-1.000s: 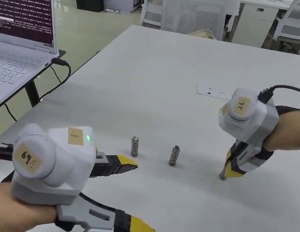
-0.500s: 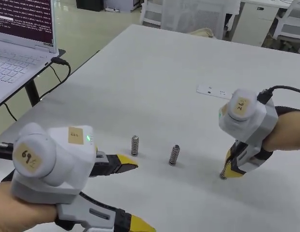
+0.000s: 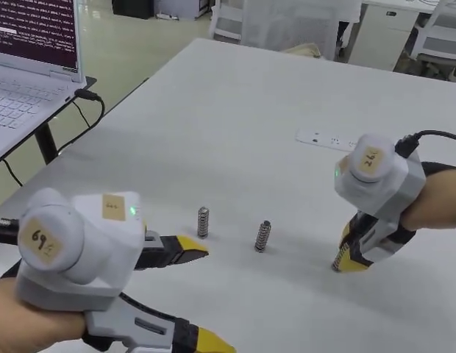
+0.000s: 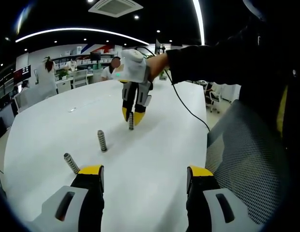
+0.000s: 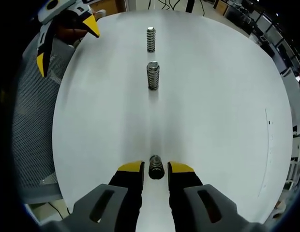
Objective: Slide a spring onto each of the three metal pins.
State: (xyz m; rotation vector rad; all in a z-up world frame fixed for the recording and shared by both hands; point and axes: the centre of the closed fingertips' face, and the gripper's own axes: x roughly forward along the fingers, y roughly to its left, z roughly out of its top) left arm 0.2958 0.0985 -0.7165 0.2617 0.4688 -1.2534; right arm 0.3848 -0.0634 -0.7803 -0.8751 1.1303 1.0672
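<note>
White workbench top [image 3: 235, 110] runs away from you toward an office of desks and chairs, with an open laptop [image 3: 29, 66] on a stand off its left edge and a white power strip [image 3: 323, 140] lying flat farther back on the right.

Three springs stand upright in a row across the bench in front of you, well apart from one another: the left spring [image 3: 203, 221], the middle spring [image 3: 262, 236] and the right spring [image 3: 337, 259].

Your right gripper [image 3: 349, 261] points steeply down at the right spring. In the right gripper view its yellow-tipped jaws sit close on either side of that spring [image 5: 156, 166], narrowed around it. Whether the pads actually press the coil cannot be told. Beyond it in that view, the middle spring [image 5: 153, 75] and the left spring [image 5: 150, 38] line up straight ahead.

Your left gripper [image 3: 209, 298] hangs low at the near left of the bench, jaws spread wide with nothing between them. One yellow tip lies near the left spring without touching it. In the left gripper view the left spring [image 4: 71, 163] stands just beyond the left-hand jaw, the middle spring [image 4: 101, 140] farther on, and the right gripper [image 4: 133, 113] comes down over the right spring [image 4: 131, 121].
</note>
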